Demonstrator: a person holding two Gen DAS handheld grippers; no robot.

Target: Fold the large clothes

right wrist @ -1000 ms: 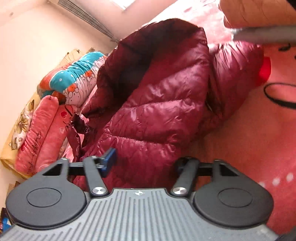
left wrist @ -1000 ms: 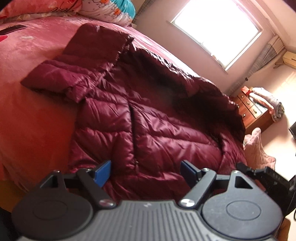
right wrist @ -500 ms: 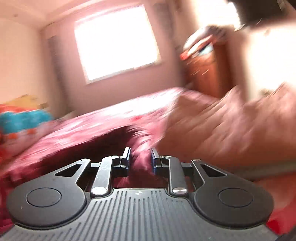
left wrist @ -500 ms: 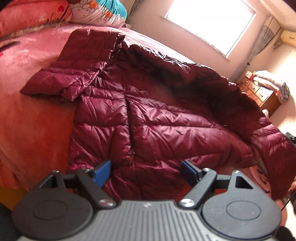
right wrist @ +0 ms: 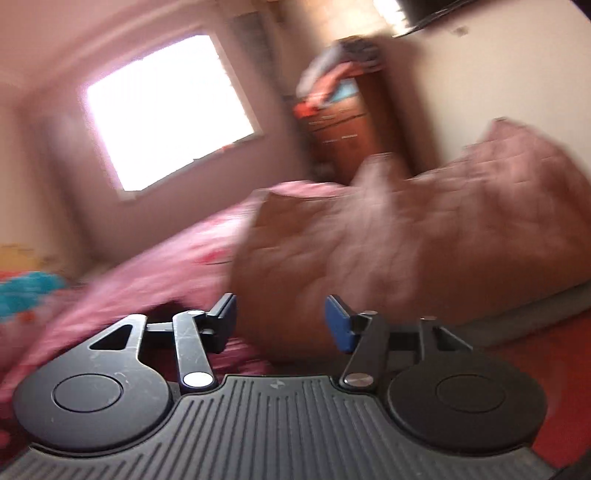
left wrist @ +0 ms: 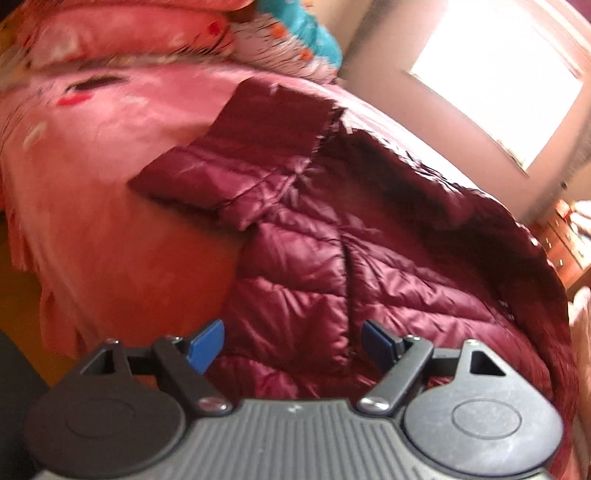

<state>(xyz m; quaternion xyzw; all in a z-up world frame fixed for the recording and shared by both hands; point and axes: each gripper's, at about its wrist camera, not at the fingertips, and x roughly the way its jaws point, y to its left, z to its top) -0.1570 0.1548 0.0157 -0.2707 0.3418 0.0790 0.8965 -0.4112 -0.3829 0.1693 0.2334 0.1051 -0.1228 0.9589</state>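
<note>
On the pink bed (left wrist: 110, 206) the maroon jacket (left wrist: 369, 266) is lying flatter now; your left gripper (left wrist: 293, 345) is hovering wide, your right gripper (right wrist: 280, 321) is reopening, seemingly empty in the blur.

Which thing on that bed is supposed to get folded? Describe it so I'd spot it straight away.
Start at the big bed with the pink-red cover. Spread across it lies a dark maroon quilted puffer jacket, one sleeve folded over its chest. Unlike the bright patterned pillows at the head, it is shiny, stitched in puffy panels and much darker.
</note>
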